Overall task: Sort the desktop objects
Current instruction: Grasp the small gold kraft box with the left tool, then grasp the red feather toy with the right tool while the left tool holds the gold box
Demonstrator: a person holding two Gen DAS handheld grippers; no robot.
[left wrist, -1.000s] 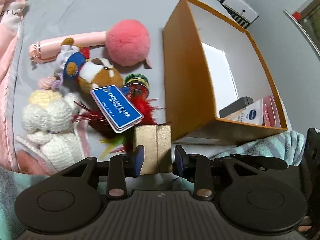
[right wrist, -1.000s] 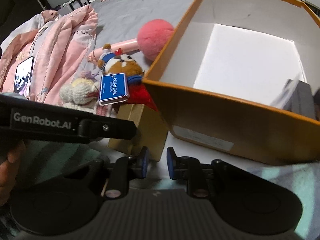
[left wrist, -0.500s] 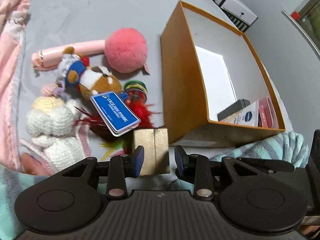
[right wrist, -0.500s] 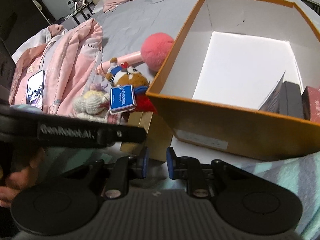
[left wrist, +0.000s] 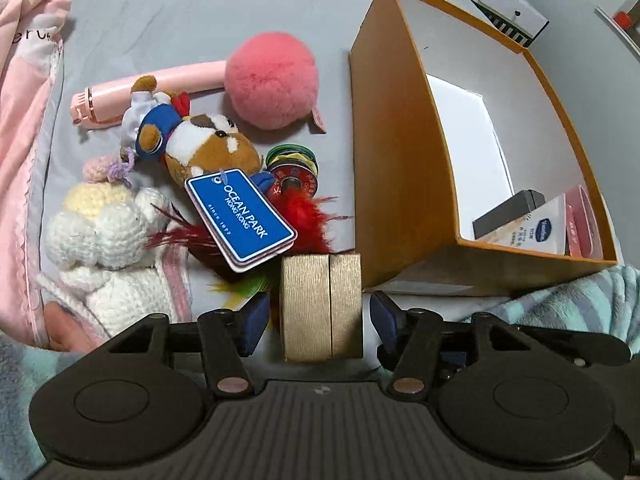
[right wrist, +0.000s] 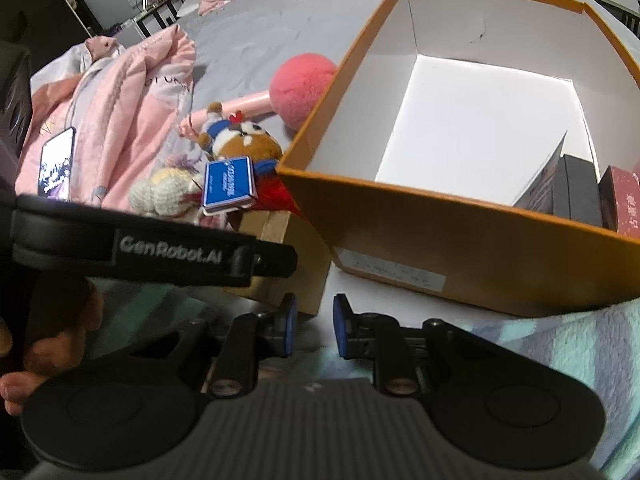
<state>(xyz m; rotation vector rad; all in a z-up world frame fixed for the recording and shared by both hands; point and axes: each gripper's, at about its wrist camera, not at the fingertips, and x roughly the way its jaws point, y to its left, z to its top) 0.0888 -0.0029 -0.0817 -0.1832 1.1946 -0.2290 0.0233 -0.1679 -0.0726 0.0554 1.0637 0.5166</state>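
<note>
Now my left claw (left wrist: pixel 314 320) has just spread, released, astride the gold box (left wrist: pixel 322 306).
My right claw (right wrist: pixel 315 330) hangs narrowly parted, empty; the box's base is hidden.

Grey-sheeted bed (left wrist: pixel 168 20) with orange box (left wrist: pixel 396 152), gold box (left wrist: pixel 320 304), plush toys (left wrist: pixel 200 148), pink pompom (left wrist: pixel 272 80), pink quilt (right wrist: pixel 120 112).

My left tongs (left wrist: pixel 316 318) are matte black with blue pads, ribbed housing and round caps. My right tongs (right wrist: pixel 315 326) match; white "GenRobot.AI" lettering marks the left unit's side.
</note>
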